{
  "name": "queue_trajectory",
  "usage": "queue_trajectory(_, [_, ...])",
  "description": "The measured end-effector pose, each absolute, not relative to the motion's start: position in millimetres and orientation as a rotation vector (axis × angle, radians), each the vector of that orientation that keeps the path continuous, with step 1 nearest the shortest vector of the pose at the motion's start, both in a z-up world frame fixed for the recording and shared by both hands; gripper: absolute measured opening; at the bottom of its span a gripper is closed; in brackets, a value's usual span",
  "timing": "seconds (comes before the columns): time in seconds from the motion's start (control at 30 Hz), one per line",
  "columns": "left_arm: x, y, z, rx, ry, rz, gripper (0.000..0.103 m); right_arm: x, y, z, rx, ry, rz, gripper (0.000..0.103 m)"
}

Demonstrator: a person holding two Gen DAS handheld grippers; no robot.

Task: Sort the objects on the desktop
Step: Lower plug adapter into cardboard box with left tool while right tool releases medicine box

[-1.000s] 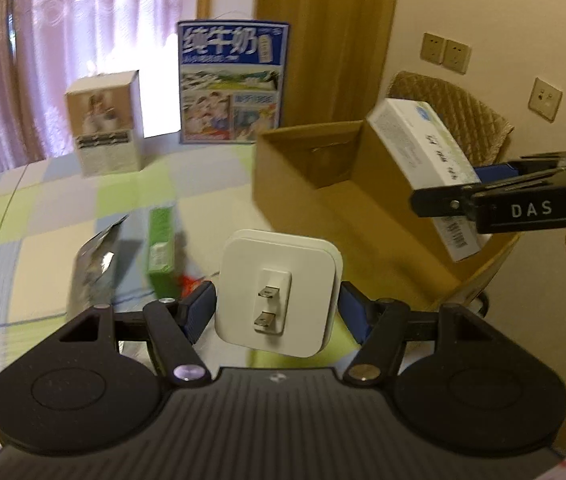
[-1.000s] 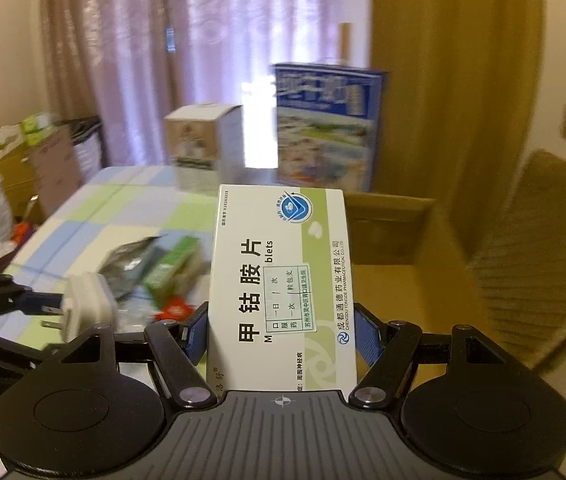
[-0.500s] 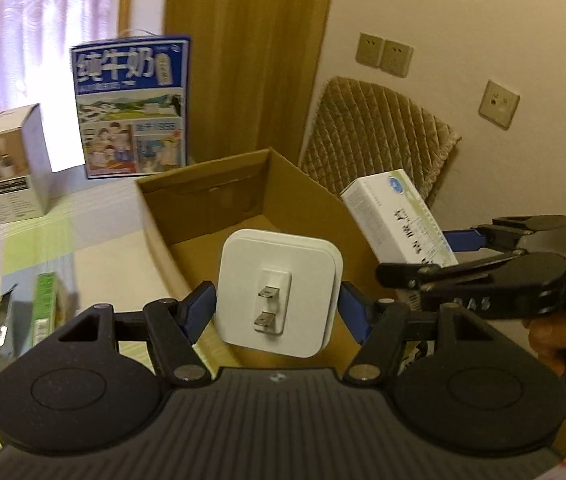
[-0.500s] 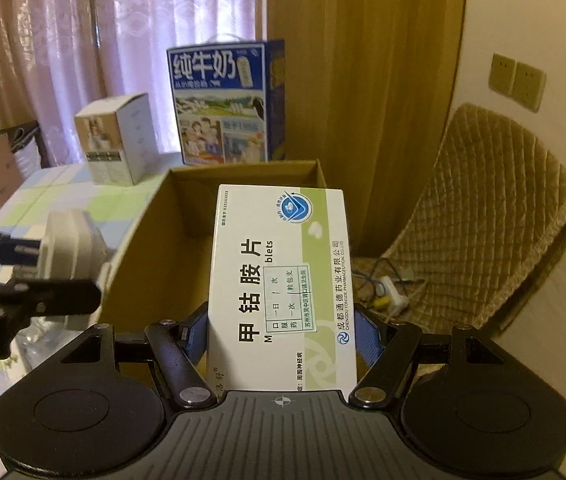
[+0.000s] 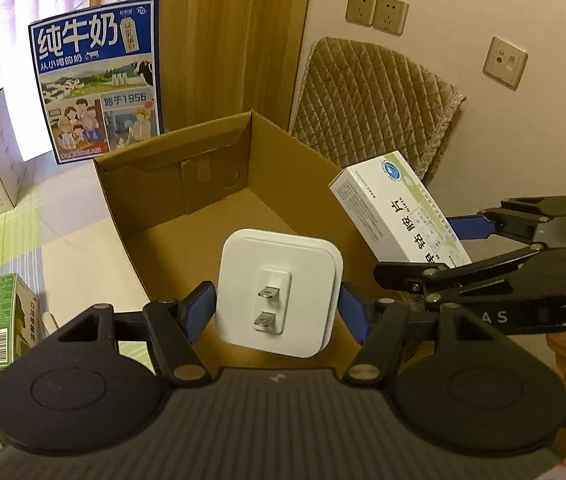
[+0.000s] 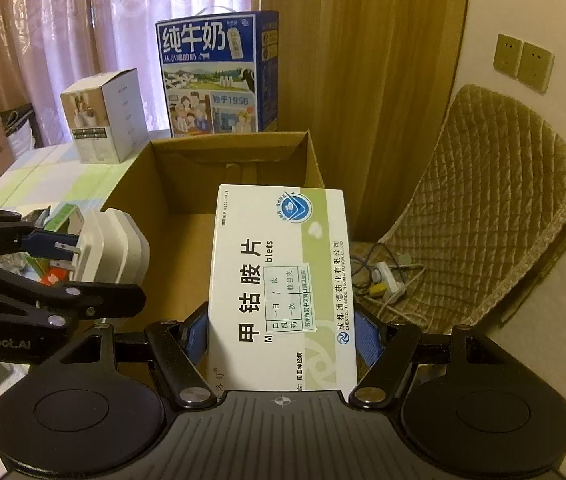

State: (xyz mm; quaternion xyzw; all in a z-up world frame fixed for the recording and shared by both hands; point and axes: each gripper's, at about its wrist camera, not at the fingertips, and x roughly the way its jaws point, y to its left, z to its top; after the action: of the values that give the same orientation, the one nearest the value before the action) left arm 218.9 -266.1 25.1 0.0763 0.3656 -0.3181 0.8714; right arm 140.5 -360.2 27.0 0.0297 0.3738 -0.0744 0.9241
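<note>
Left gripper (image 5: 277, 312) fingers clamped on one white charger (image 5: 279, 296), right gripper (image 6: 281, 336) fingers clamped on one medicine box (image 6: 281, 280), both above one open cardboard box (image 5: 211, 200), bench (image 5: 63, 232) alongside.

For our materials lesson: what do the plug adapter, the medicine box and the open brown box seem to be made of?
Plug adapter: likely white plastic, smooth and moulded, with shiny metal prongs.
Medicine box: probably thin printed card, with folded edges.
Open brown box: seemingly matte brown cardboard, with creased flaps.

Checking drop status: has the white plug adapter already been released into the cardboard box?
No, the left tongs grip the white plug adapter above the cardboard box.
</note>
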Motion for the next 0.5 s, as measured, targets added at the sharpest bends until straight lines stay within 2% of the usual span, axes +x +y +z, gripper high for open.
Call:
queue_trajectory(0.13, [222.9,-267.7,20.3,0.158,0.777,-0.654,0.062,142.2,-361.4,22.7,0.068,0.772,-0.152,0.068])
queue_trajectory(0.2, [224.0,-266.7,20.6,0.157,0.773,-0.632,0.070,142.6,-361.4,21.8,0.070,0.774,-0.153,0.068])
queue_trajectory(0.5, [208.0,-233.3,39.9,0.138,0.691,-0.590,0.070,141.7,-359.6,23.4,0.066,0.775,-0.153,0.068])
